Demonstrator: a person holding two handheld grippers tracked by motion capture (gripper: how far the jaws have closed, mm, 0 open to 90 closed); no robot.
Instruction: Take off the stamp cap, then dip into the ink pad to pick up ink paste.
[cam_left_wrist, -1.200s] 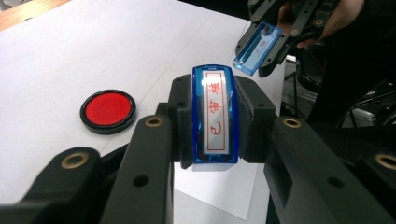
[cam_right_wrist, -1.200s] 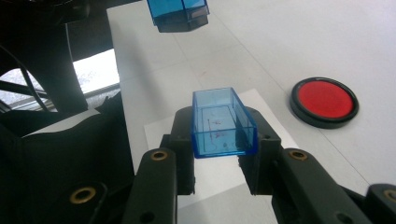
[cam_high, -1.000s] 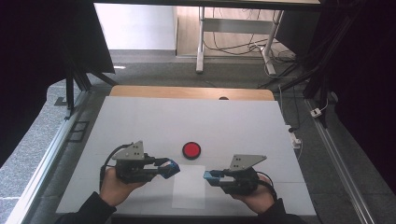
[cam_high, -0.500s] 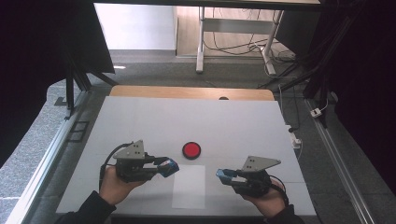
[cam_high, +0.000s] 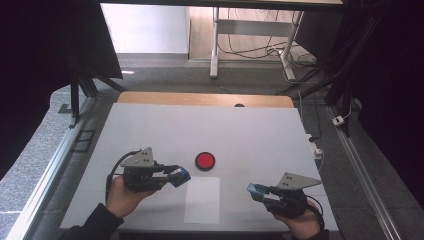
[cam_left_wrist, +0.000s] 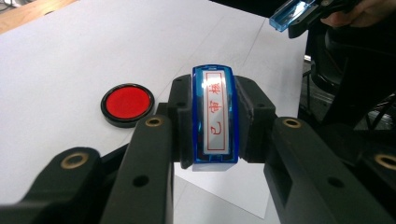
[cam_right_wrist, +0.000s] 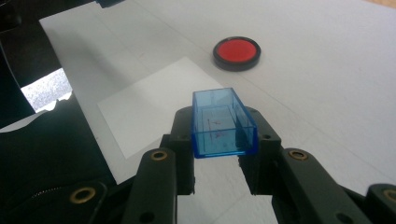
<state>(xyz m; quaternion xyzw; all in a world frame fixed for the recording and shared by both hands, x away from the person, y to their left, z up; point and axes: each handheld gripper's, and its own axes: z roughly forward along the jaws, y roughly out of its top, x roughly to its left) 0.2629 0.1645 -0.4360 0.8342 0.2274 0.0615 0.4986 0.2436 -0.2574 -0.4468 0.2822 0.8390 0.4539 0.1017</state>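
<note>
Blue stamp (cam_left_wrist: 215, 119) — inside left gripper (cam_left_wrist: 212, 121)

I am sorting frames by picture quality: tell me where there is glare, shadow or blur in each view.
High view: the surroundings are very dark, the white table evenly lit and sharp. Left gripper view: glare whitens the top of the stamp label; the near jaws are soft. Right gripper view: the blue cap is sharp, the red ink pad slightly soft, and a dark shadow covers the left edge.
</note>
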